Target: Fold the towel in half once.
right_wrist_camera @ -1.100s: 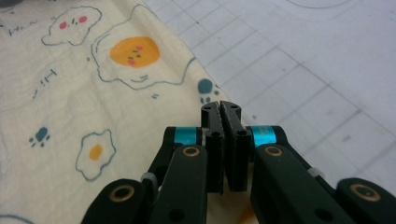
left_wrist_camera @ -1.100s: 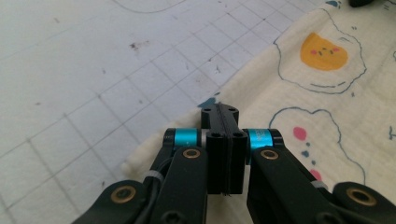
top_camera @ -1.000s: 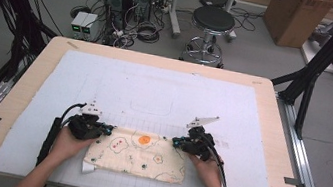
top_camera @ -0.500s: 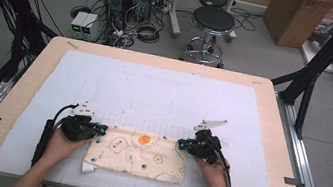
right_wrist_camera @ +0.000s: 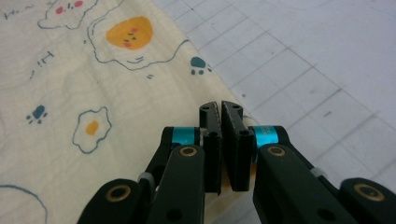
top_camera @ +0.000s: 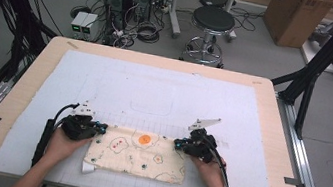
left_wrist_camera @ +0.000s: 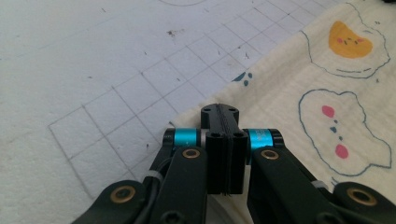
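1. The folded cloth is lying on the white grid mat, near the edge of the table where the person is standing.
2. The left gripper is sitting at the cloth's left end, and the right gripper is sitting at its right end. The cloth is stretching flat between the two.
3. In the left gripper view, the left gripper is pressing its two black jaws tight together, with no gap. The tips are sitting right at the cloth's edge, where it meets the mat. The jaws are hiding the spot, so I cannot tell if they are pinching any cloth.
4. In the right gripper view, the right gripper is keeping its jaws almost together, with just a thin slit at the tips. They are sitting at the cloth's edge too, beside the mat. I cannot tell if any cloth is caught in them.
5. The cloth is looking soft and creamy yellow. It is showing fried eggs with orange yolks and tiny faces, little blue paw prints, and white shapes with pink dots drawn in blue lines.
6. A white corner is sticking out under the cloth's front left end in the high view.
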A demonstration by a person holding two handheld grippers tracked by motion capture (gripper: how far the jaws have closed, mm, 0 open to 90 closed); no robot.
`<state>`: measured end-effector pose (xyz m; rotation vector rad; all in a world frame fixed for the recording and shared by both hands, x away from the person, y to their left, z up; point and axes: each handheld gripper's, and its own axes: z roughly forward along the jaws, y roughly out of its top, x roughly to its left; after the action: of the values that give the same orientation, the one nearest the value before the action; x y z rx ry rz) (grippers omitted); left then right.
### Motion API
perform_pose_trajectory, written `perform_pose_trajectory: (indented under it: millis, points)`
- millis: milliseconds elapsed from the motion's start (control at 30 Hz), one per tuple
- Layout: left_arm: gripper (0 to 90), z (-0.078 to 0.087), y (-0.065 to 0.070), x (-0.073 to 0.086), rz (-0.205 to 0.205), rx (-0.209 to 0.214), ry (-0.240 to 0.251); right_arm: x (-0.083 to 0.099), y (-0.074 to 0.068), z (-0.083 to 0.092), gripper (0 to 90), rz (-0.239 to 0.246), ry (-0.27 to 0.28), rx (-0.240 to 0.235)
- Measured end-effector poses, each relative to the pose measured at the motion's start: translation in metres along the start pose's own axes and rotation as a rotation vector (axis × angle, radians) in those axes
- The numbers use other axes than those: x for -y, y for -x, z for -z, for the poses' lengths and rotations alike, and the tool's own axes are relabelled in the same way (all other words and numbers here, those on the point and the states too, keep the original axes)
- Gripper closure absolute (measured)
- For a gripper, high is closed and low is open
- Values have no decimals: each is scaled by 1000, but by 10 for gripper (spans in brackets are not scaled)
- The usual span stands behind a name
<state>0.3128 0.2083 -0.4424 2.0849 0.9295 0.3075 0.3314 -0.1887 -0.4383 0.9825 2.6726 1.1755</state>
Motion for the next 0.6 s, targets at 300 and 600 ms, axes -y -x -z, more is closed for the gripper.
perform_pose_trajectory:
  millis: [300,600]
  points:
    - [892,1,-2,3,4,11,9,15,12,19,866,-42,29,40]
    - [819,7,2,-2,-5,8,61,6,2,20,856,-5,91,18]
